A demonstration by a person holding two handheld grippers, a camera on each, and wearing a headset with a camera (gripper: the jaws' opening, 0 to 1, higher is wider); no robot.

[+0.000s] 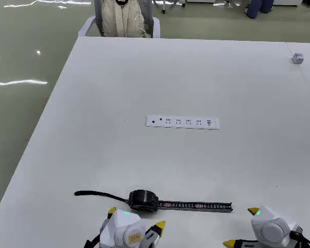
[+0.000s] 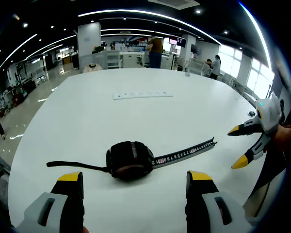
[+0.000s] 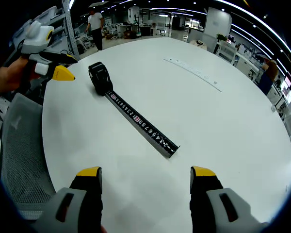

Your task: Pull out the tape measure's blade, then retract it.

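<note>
We find left tool (image 1: 136, 218) and right tool (image 1: 242, 227) released; unrestrained, the extended blade (image 1: 196, 206) may snap back and skid the tape measure (image 1: 143, 200).

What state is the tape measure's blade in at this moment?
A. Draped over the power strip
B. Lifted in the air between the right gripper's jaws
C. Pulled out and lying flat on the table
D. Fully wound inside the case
C: the blade runs out from the black case and lies flat on the white table, well short of the power strip.
</note>
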